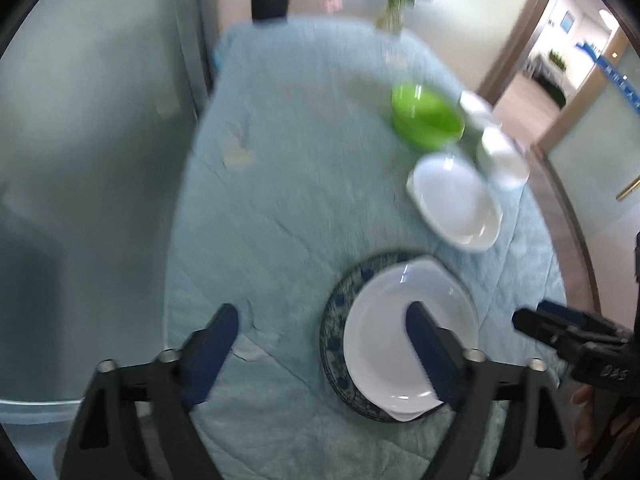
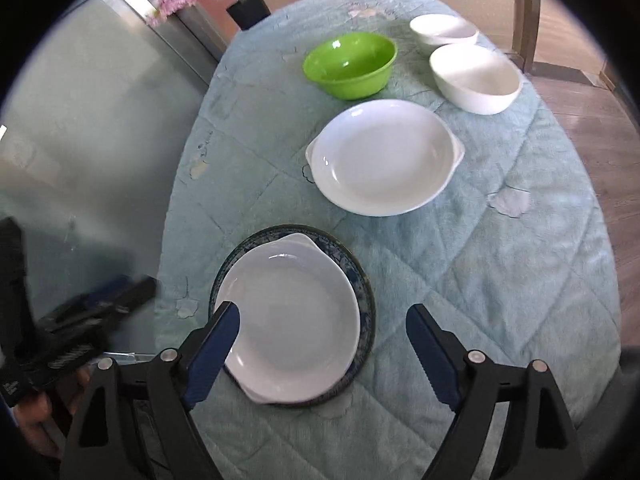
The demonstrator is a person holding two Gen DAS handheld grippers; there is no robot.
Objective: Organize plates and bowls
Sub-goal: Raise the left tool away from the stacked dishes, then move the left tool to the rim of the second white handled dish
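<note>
A white eared plate (image 2: 292,320) lies stacked on a blue patterned plate (image 2: 362,280) near the table's front; the pair also shows in the left wrist view (image 1: 396,332). A second white eared plate (image 2: 384,156) lies behind them. A green bowl (image 2: 350,65) and two white bowls (image 2: 476,76) (image 2: 444,29) stand at the back. My right gripper (image 2: 322,326) is open and empty above the stacked plates. My left gripper (image 1: 322,322) is open and empty, to the left of the stack. The left wrist view is blurred.
The table wears a light blue quilted cloth (image 2: 500,280). A black pot with pink blossoms (image 2: 248,10) and a glass vase (image 1: 394,16) stand at its far end. A frosted glass wall (image 2: 100,120) runs along the left. Wooden floor (image 2: 592,128) lies to the right.
</note>
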